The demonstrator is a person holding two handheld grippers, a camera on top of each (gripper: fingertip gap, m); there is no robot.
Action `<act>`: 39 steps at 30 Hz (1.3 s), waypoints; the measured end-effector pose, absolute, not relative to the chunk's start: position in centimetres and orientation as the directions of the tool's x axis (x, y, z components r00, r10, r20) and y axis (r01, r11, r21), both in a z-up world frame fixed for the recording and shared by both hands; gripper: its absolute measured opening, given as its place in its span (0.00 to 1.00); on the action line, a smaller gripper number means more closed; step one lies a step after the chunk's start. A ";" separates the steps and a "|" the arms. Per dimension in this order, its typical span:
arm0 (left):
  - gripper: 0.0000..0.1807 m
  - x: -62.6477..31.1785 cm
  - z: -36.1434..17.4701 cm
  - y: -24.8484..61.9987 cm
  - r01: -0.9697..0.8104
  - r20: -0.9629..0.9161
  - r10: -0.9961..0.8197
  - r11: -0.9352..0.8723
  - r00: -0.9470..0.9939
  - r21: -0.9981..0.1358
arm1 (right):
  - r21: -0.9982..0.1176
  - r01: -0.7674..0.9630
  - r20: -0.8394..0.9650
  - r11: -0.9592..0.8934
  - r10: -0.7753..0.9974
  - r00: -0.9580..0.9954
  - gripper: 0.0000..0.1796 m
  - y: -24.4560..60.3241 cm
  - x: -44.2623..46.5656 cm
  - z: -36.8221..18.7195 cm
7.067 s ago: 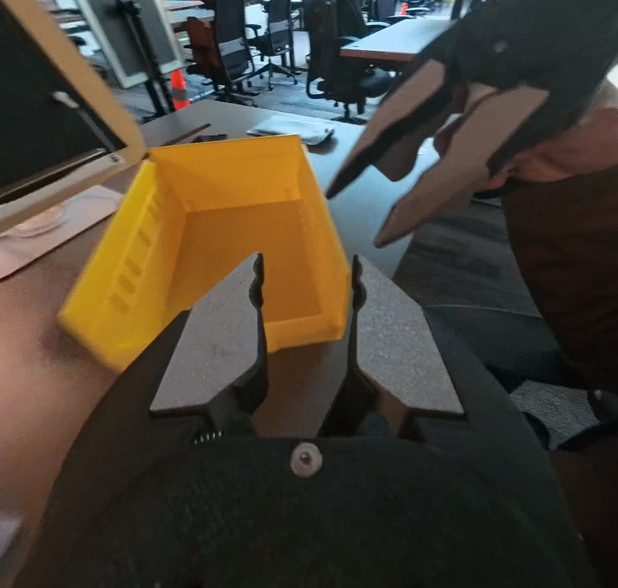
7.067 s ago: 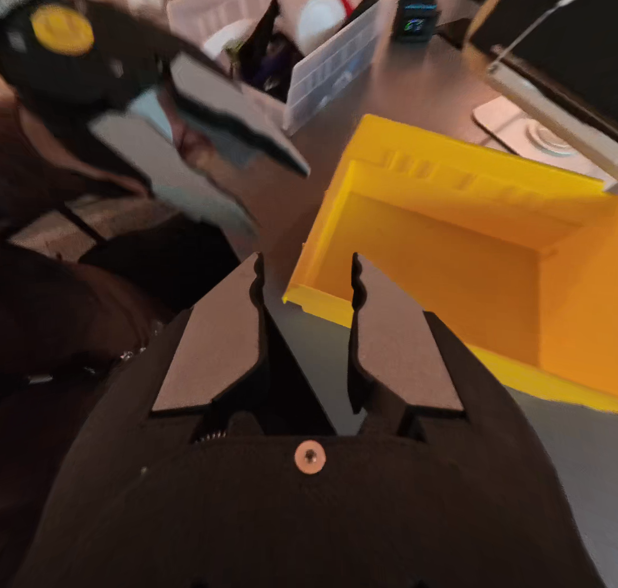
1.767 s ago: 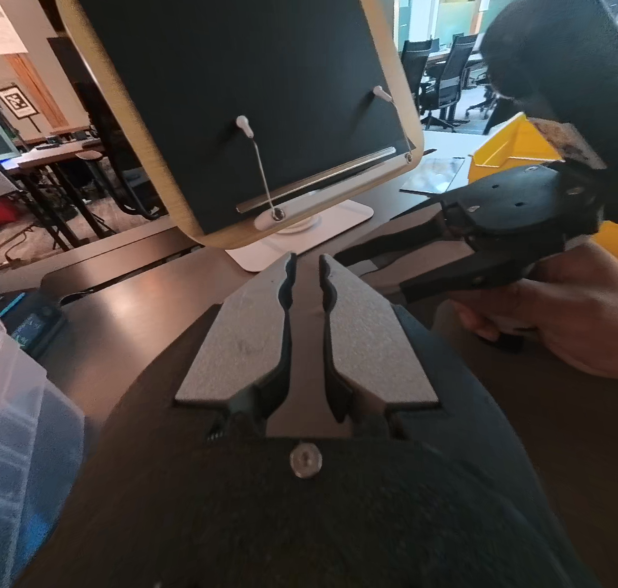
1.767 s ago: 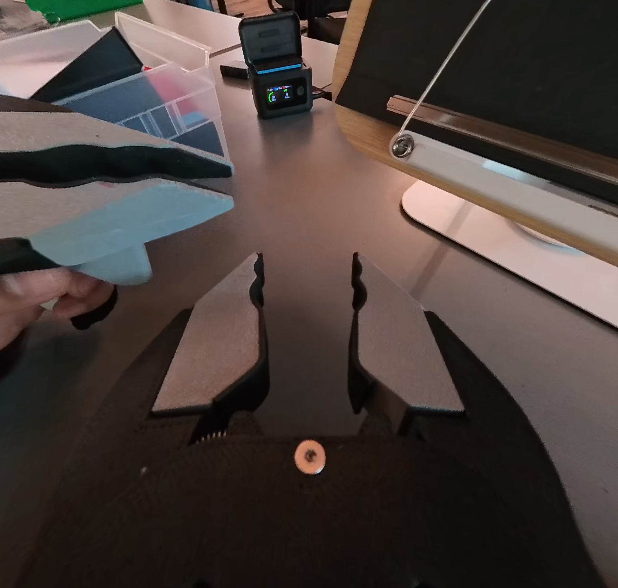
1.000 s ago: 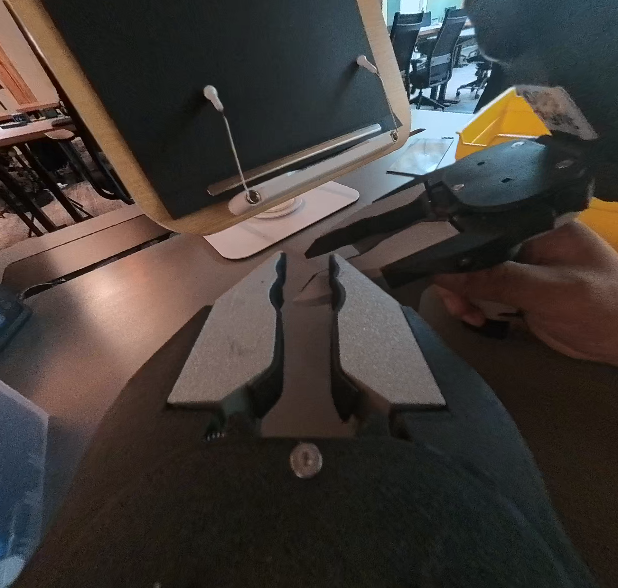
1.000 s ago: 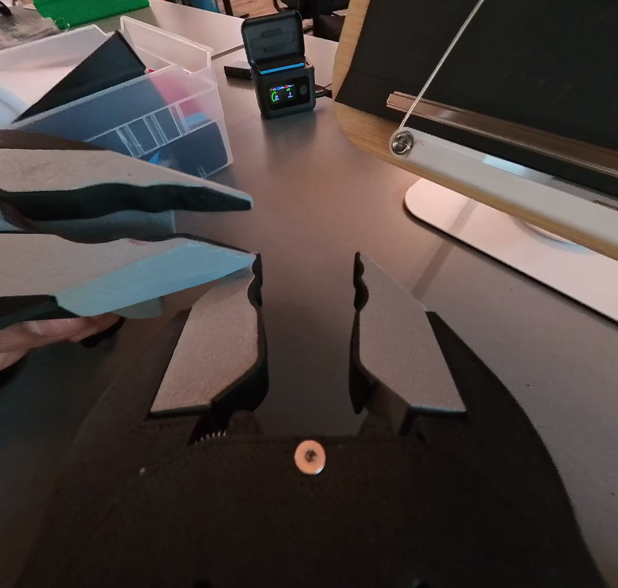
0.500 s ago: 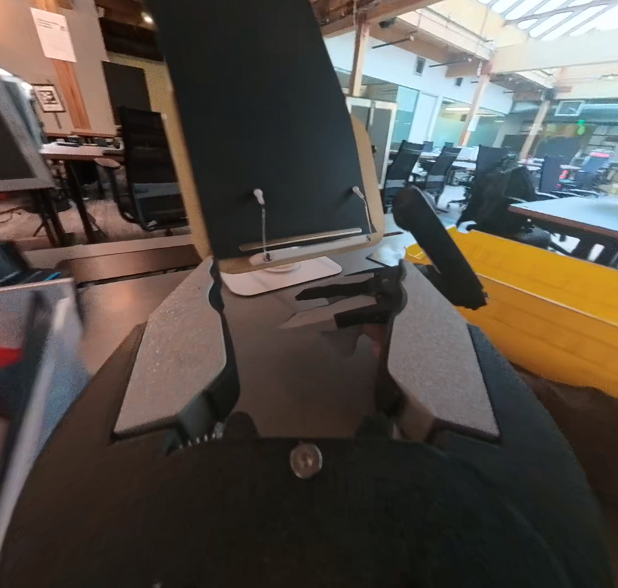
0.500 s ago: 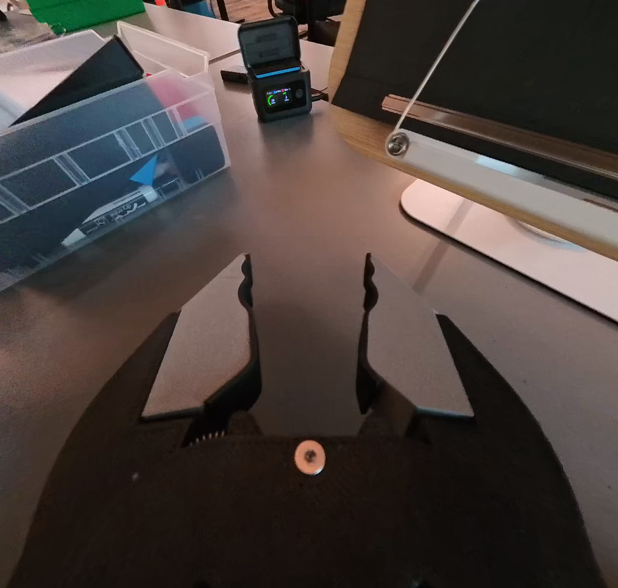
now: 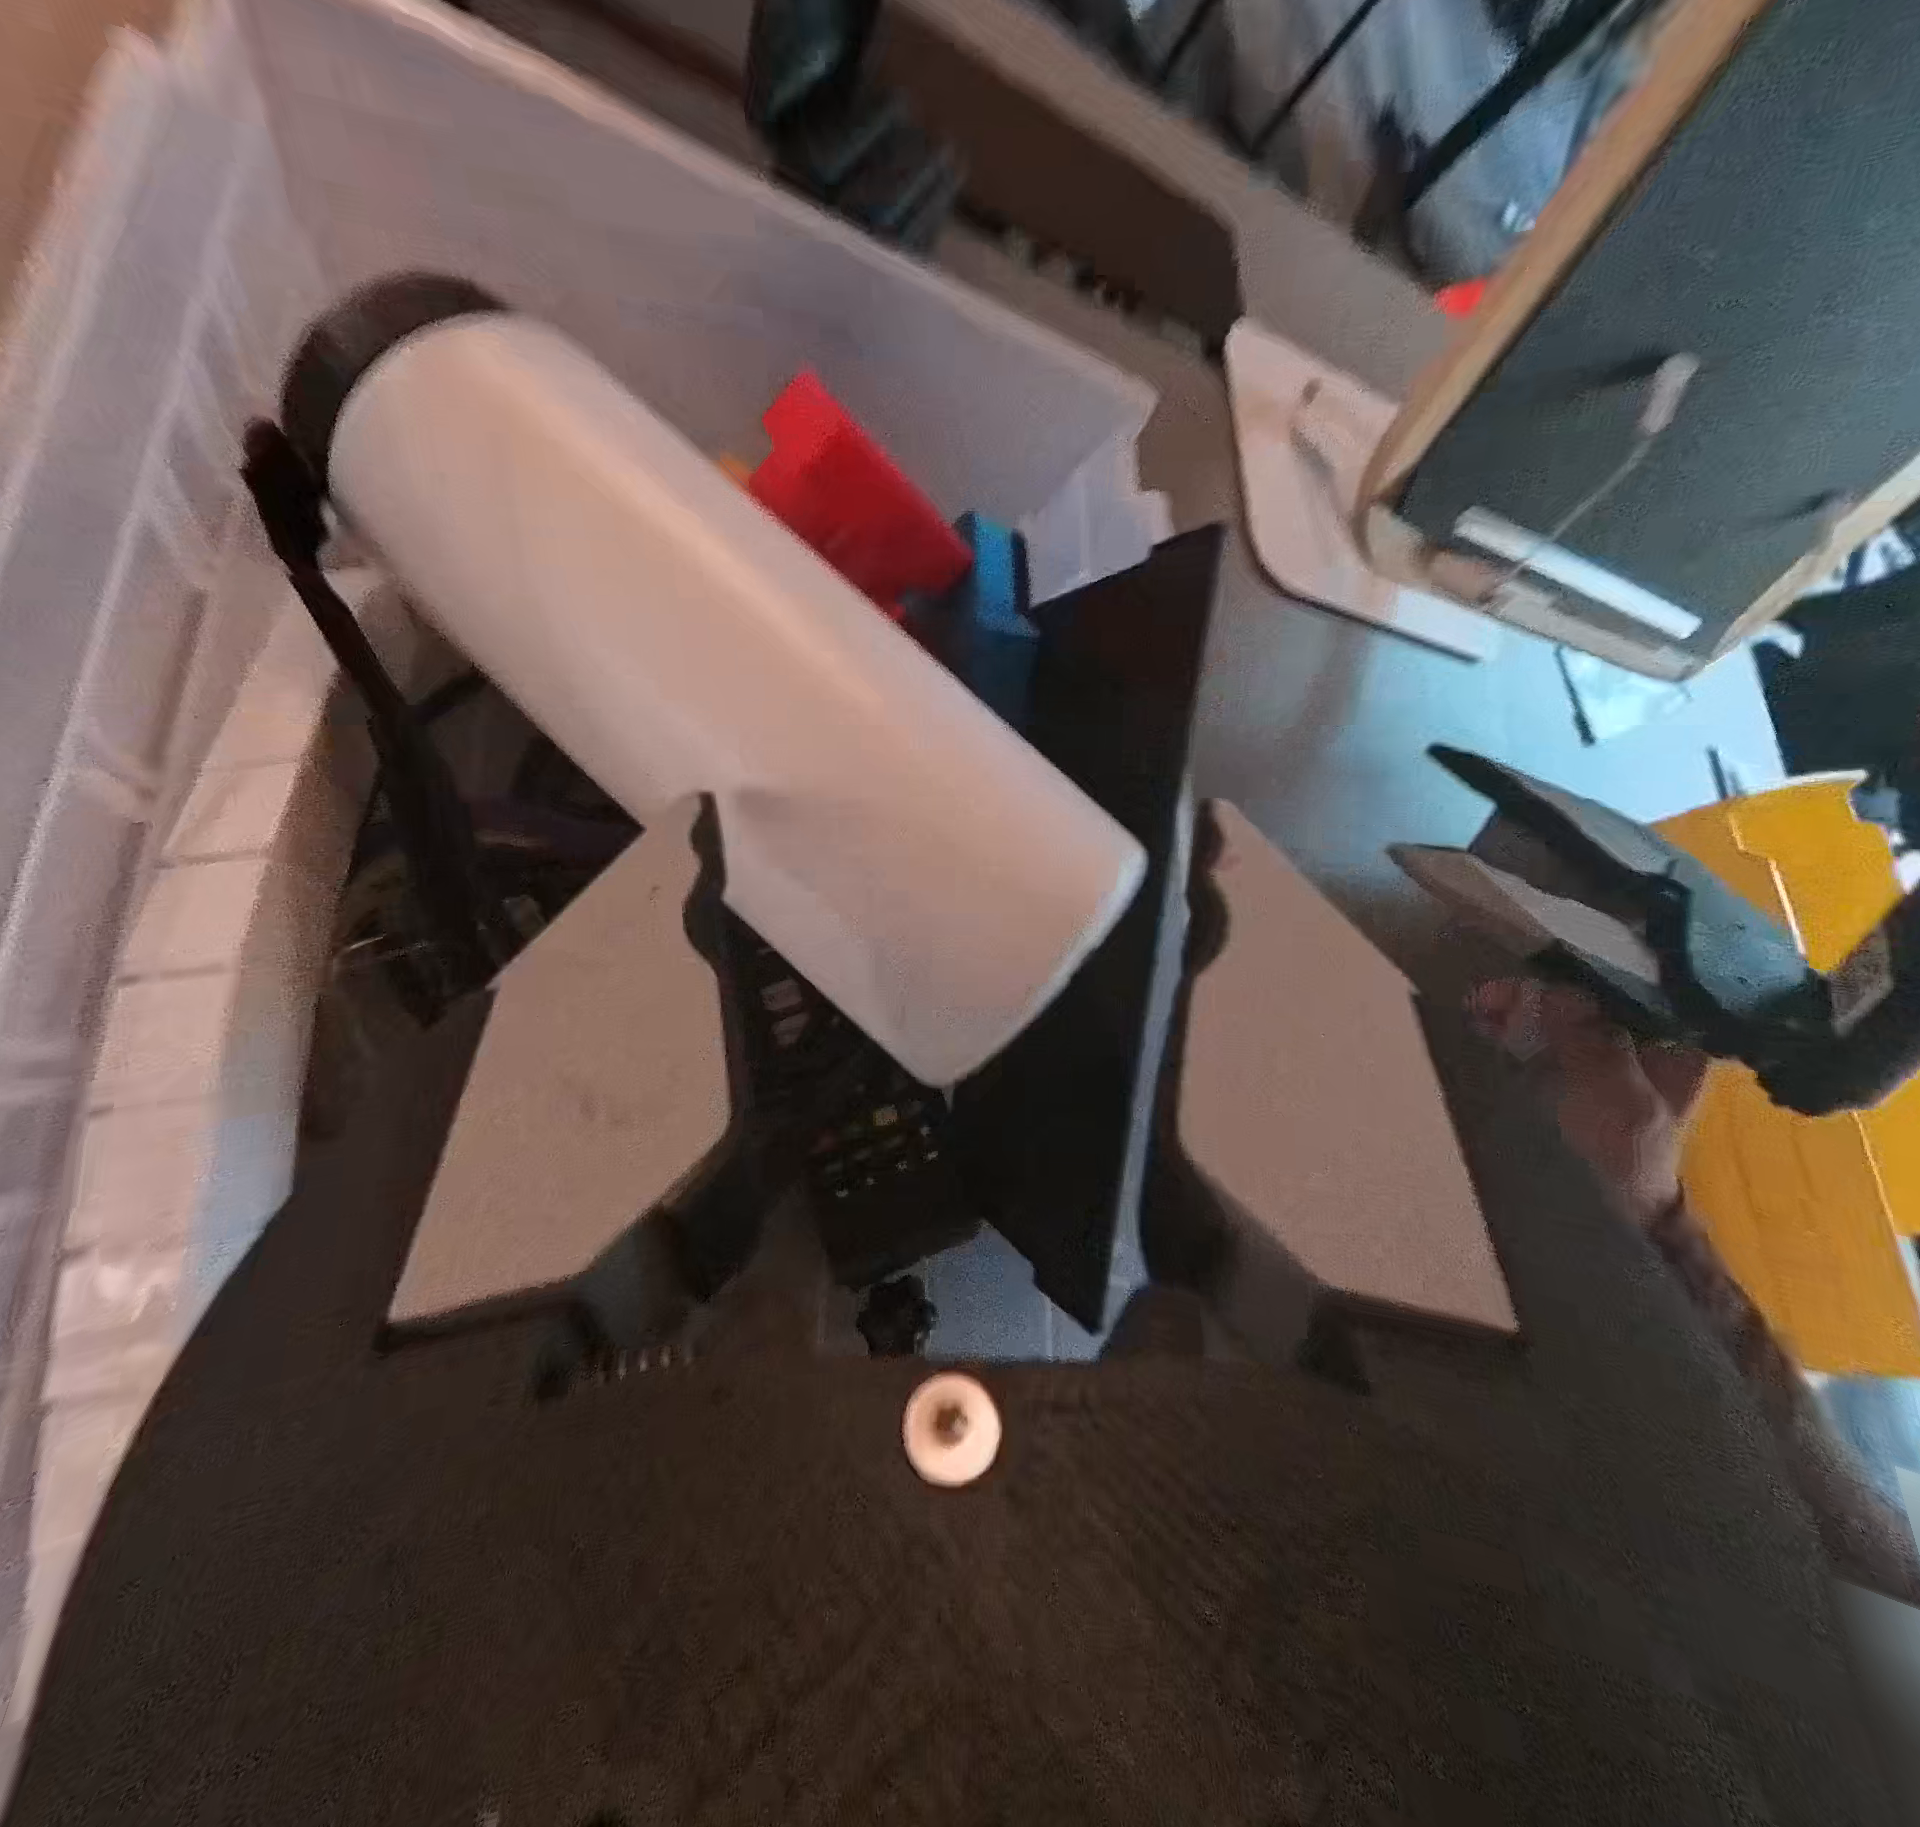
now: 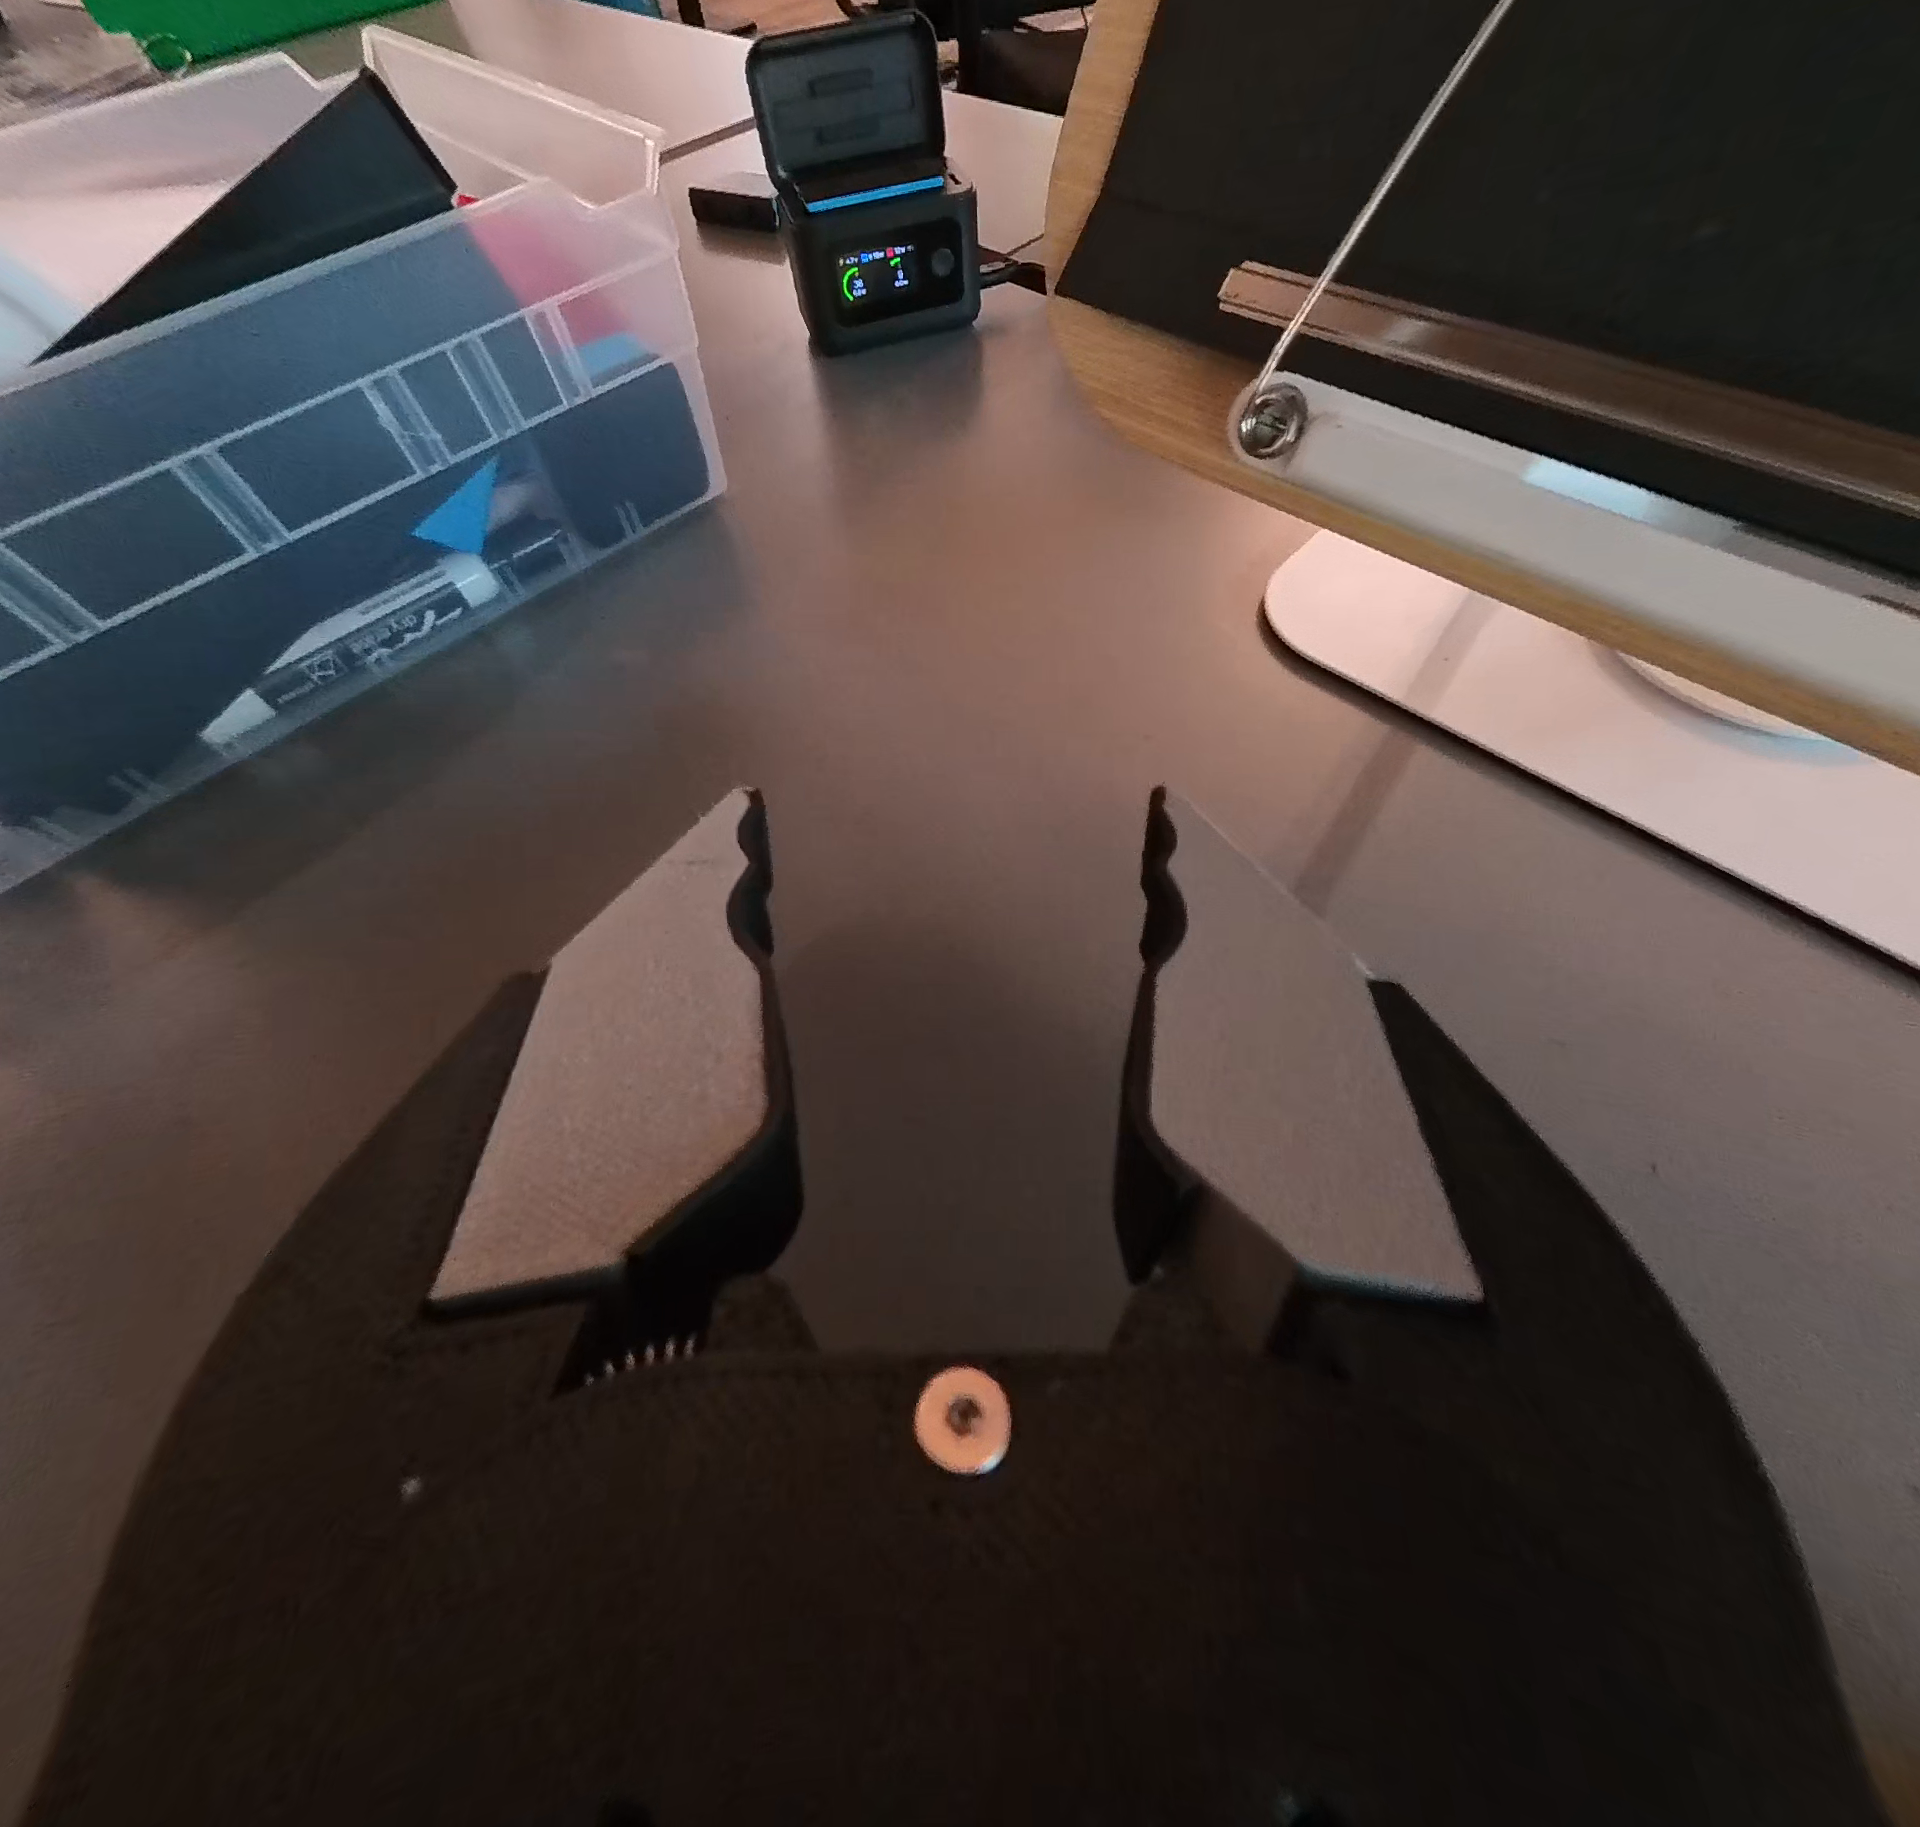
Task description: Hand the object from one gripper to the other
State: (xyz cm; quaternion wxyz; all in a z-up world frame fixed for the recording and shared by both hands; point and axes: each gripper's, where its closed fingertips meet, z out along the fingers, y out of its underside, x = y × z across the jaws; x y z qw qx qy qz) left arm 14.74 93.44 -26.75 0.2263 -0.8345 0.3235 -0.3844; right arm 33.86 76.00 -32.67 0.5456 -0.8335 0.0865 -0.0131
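My left gripper [image 9: 956, 821] is wide open and empty, and points down into a clear plastic bin [image 9: 623, 167]. A white cylinder-shaped roll [image 9: 675, 614] lies slanted in the bin, its near end between and just beyond my left fingertips; I cannot tell whether they touch it. Red [image 9: 842, 499] and blue [image 9: 992, 582] pieces and a flat black piece [image 9: 1101, 842] lie beside it. My right gripper [image 10: 951, 801] is open and empty over the dark table [image 10: 935, 634]. It also shows at the right of the left wrist view [image 9: 1439, 806].
The clear bin [image 10: 343, 427] stands left of the right gripper. A small black charging case [image 10: 883, 260] stands behind it. A book stand [image 10: 1558, 219] on a white base [image 10: 1558, 738] fills the right. A yellow bin [image 9: 1808, 1154] sits at the far right.
My left gripper has swung left and down, from facing the book stand to looking into the clear bin, and stays wide open. My right gripper has hardly moved.
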 end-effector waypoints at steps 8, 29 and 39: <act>0.75 16.7 -32.5 94.9 -0.628 0.439 -0.678 -0.727 0.590 -0.278 | -0.909 -0.160 -0.105 -0.386 -0.160 0.982 0.38 75.7 34.0 -32.7; 0.54 16.1 -32.0 95.6 -0.659 0.538 -0.696 -0.687 0.476 -0.306 | -0.901 -0.147 -0.101 -0.408 -0.132 0.986 0.33 76.2 33.3 -33.0; 0.39 13.7 -28.3 96.3 -0.590 0.489 -0.804 -0.585 0.338 -0.556 | -0.886 -0.162 -0.125 -0.434 -0.112 0.986 0.31 76.3 33.1 -33.4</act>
